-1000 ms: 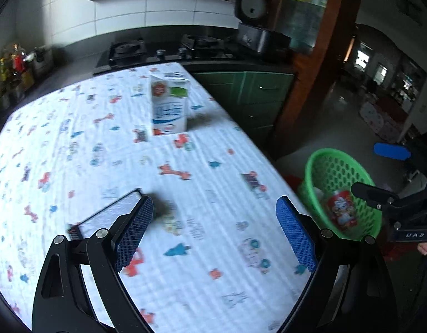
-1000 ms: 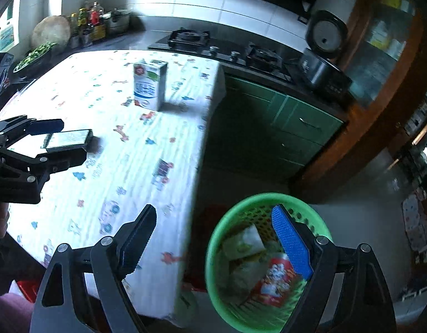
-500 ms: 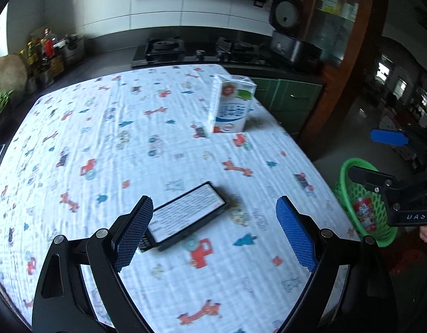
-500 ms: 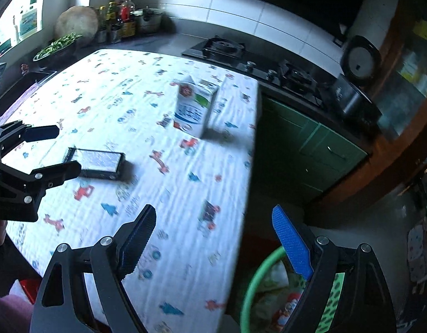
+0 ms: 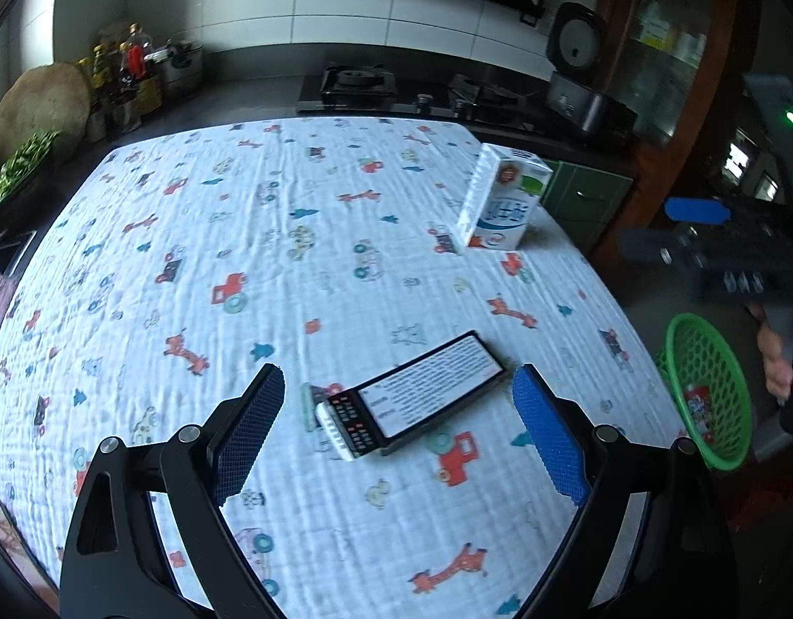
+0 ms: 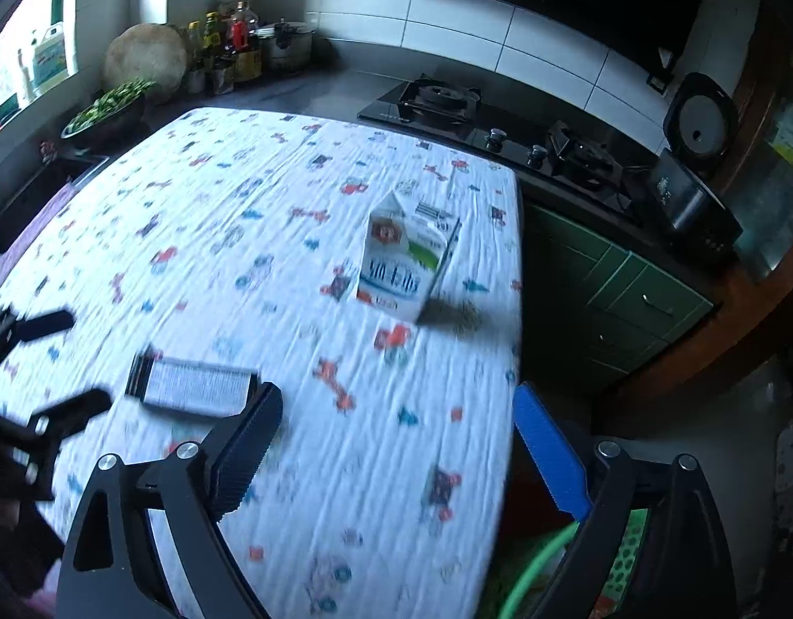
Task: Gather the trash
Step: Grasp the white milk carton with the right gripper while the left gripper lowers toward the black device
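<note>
Kitchen tabletop [image 5: 138, 268] under a cartoon-print cloth.
White-and-blue carton [image 5: 504, 201] stands upright near the tabletop's far right edge; flat black-and-white box [image 5: 417, 402] lies nearer. Left fingers [image 5: 396, 433] wide apart, empty; right fingers [image 6: 396, 454] opening, empty.

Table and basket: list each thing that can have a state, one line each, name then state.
milk carton: upright on the tablecloth, untouched.
flat black box: lying flat, between the open fingers of the left gripper, not gripped.
green basket: on the floor beside the table, already holding trash.
right gripper: jaws opening, nothing between them.
</note>
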The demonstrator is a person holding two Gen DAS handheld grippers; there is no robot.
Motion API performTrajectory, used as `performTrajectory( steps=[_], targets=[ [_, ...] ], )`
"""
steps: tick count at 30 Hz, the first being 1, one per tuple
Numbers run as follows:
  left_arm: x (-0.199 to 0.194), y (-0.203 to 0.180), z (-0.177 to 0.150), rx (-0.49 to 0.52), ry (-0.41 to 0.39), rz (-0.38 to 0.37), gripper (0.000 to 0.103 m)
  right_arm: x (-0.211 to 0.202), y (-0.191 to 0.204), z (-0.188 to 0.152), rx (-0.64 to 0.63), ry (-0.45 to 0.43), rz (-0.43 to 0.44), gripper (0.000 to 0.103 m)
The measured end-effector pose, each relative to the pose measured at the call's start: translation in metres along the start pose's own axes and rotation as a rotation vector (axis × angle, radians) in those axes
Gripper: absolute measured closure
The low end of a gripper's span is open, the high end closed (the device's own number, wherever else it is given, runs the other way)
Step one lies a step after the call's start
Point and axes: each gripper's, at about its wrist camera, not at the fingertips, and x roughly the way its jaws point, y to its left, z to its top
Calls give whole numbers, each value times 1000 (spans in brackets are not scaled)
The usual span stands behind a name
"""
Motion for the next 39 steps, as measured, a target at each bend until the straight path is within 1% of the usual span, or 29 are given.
performTrajectory(
  steps=[3,8,12,15,20,24,30,31,32,34,39],
  targets=[
    [0,10,-1,-13,2,3,14,15,-1,18,47,7,15,14],
    [3,25,-2,-35,8,8,14,43,-5,47,108,14,-3,12],
    [8,35,-2,-41,18,9,14,66,-15,66,194,27,34,11],
    [10,41,-3,-38,22,6,14,85,-22,78,235,46,21,11],
    [18,46,-2,-13,40,2,14,111,-30,88,297,69,37,11],
    [24,47,-3,9,49,-13,14,129,-29,93,303,96,26,11],
    [34,38,-8,83,86,-44,14,149,-29,94,306,121,20,12],
    [36,37,-9,92,93,-55,14,150,-29,94,300,120,17,13],
    [37,35,-9,102,98,-63,14,152,-29,94,294,120,15,23],
    [41,31,-10,123,108,-75,14,155,-27,94,278,124,26,35],
    [50,23,-9,177,126,-100,14,151,-25,93,253,113,21,36]
  ],
)
